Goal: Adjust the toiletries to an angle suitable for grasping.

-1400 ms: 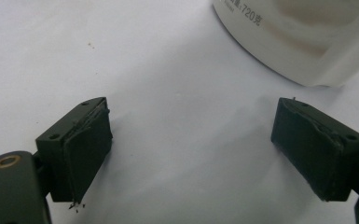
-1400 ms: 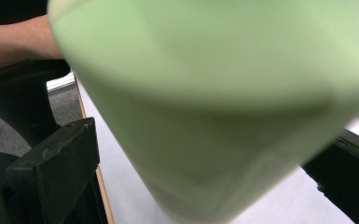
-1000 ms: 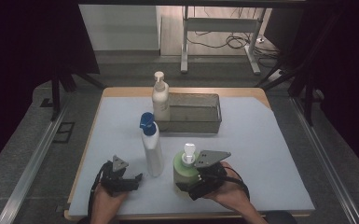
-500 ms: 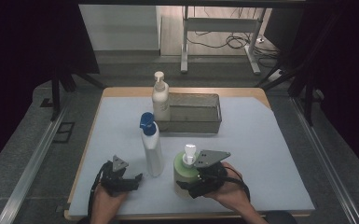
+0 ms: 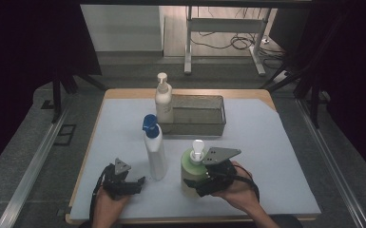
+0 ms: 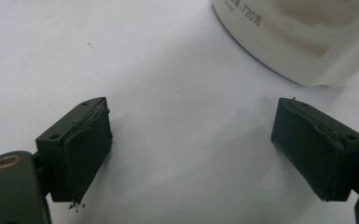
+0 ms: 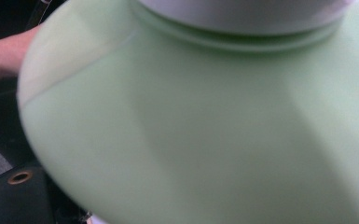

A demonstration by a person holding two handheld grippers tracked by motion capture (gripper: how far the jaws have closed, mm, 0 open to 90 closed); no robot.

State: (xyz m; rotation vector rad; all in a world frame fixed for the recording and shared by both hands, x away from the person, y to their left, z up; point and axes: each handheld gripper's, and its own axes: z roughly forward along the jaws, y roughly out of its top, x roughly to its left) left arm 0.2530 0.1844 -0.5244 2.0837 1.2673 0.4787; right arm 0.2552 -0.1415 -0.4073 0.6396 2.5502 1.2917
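Observation:
A round green bottle [image 5: 189, 173] with a white pump top stands at the front middle of the blue-white mat [image 5: 266, 156]. My right gripper [image 5: 204, 186] presses against its right side and holds it; up close the green bottle's shoulder [image 7: 205, 130] covers both jaws. To its left stands a tall white bottle [image 5: 155, 154] with a blue cap. My left gripper [image 5: 135, 184] rests on the mat just left of that bottle. In the left gripper view the gripper [image 6: 191, 128] is open with bare mat between its pads, and the white bottle's base [image 6: 298, 37] lies just beyond.
A cream pump bottle [image 5: 163, 102] stands at the left end of a grey metal tray [image 5: 216, 126] at the back of the mat. The table's wooden edge [image 5: 123, 92] borders the mat. Metal rails and a dark floor surround the table.

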